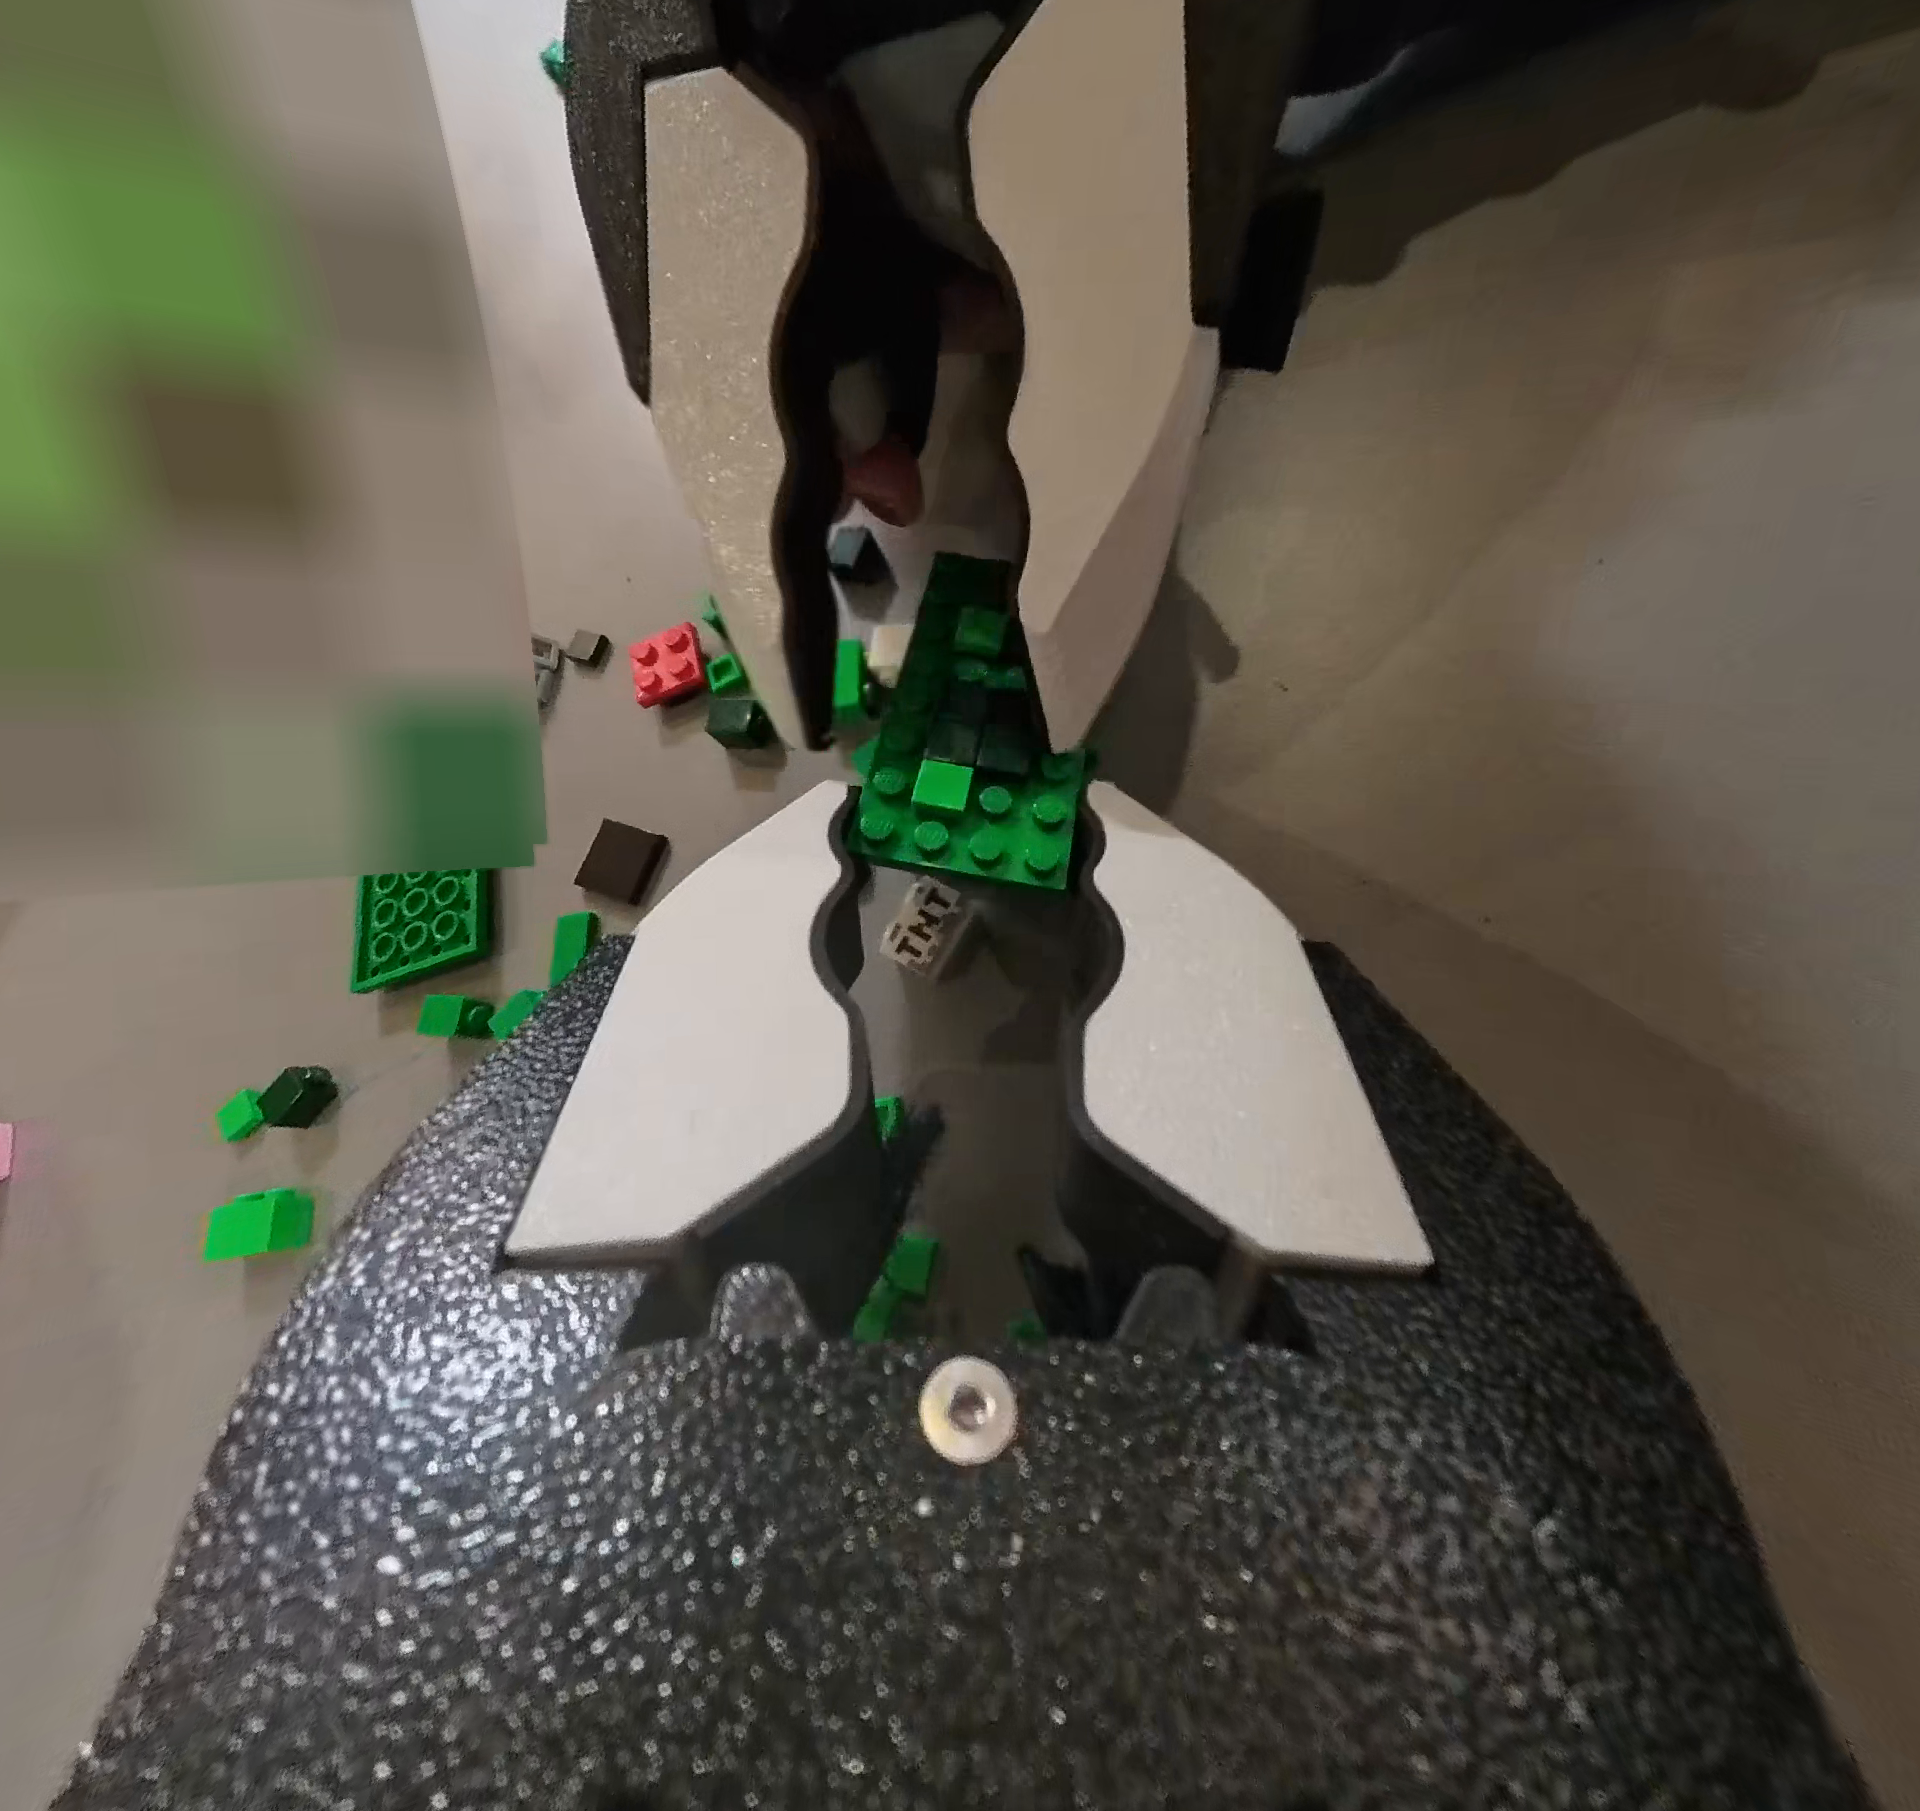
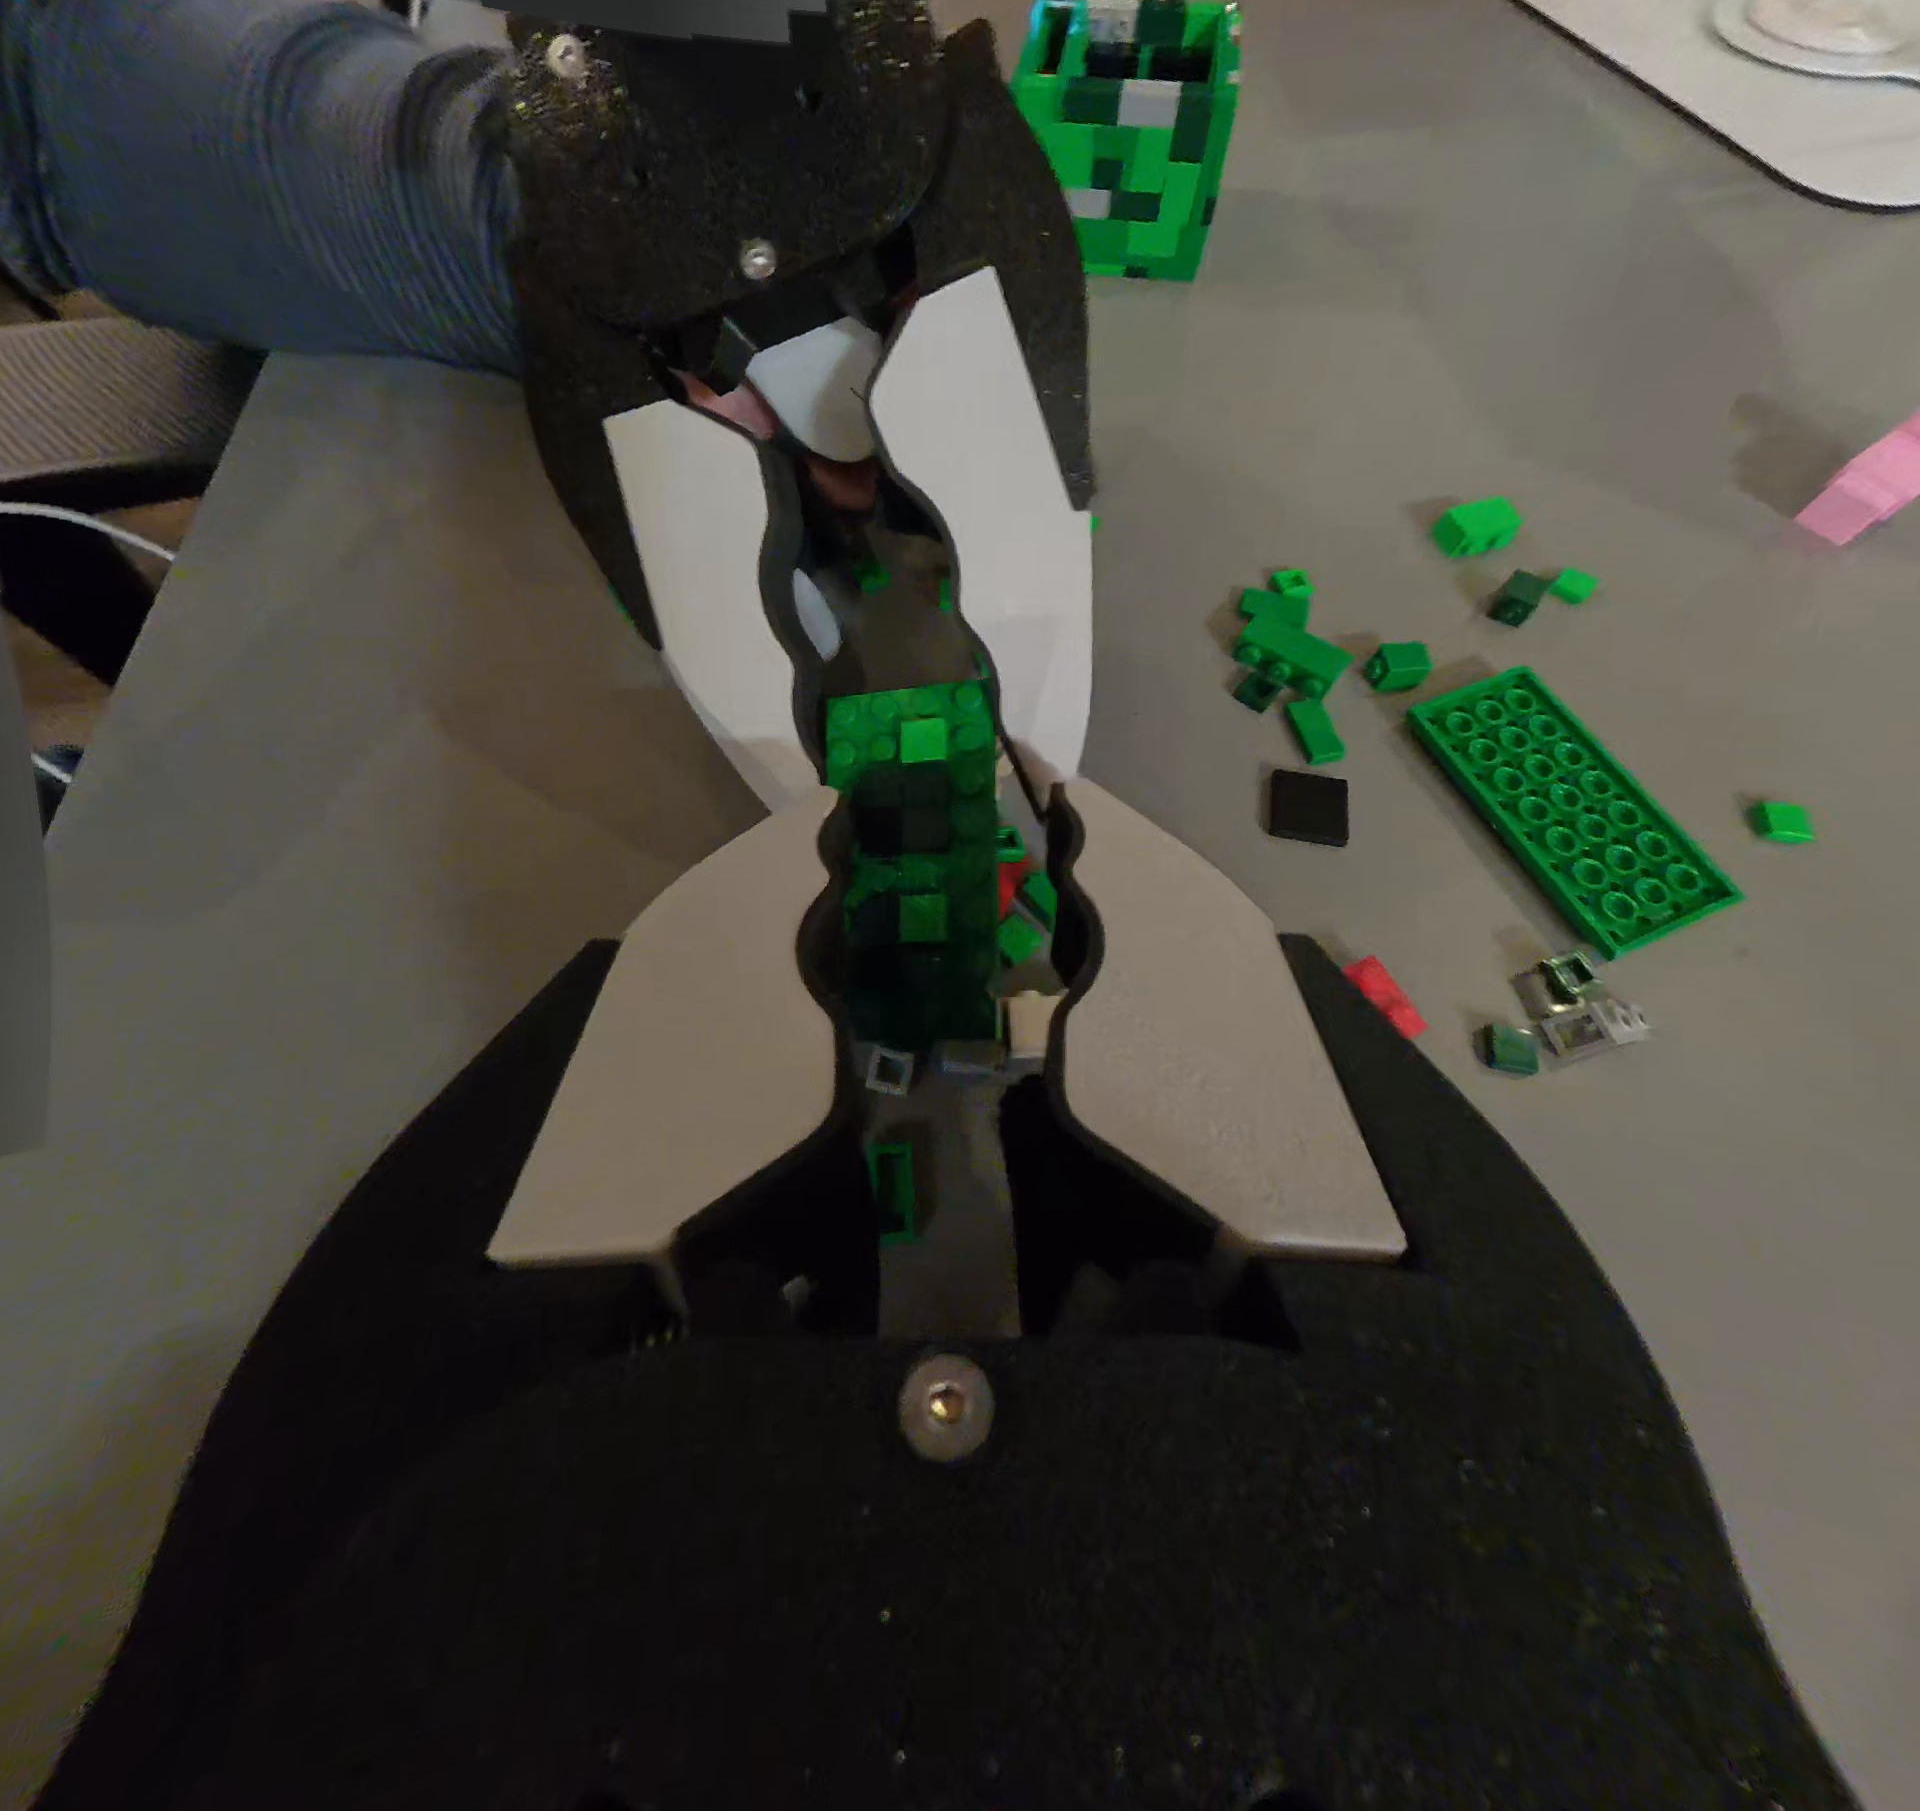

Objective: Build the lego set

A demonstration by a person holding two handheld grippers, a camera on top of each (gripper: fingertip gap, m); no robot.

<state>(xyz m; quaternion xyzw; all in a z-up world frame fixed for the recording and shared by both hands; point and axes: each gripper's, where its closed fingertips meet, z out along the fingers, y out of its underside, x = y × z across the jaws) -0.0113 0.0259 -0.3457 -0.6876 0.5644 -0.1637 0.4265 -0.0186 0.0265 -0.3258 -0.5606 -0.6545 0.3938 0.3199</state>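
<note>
— Fingers [image 1: 727, 982] of our left gripper [image 1: 966, 826] pinch one end of the green lego plate assembly [image 1: 961, 785], yes?

— Yes, and our right gripper [image 2: 945, 826] clamps its other end; we hold it above the grey table [image 2: 416, 826], tips nearly touching.

— Beside us lie loose green bricks [image 2: 1288, 660], a studded green plate [image 2: 1569, 811] and the finished green block [image 2: 1138, 135].

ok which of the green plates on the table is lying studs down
The big loose green plate right of the black tile: its hollow round sockets face up, whereas the plate held by both hand-held grippers shows studs.
</note>
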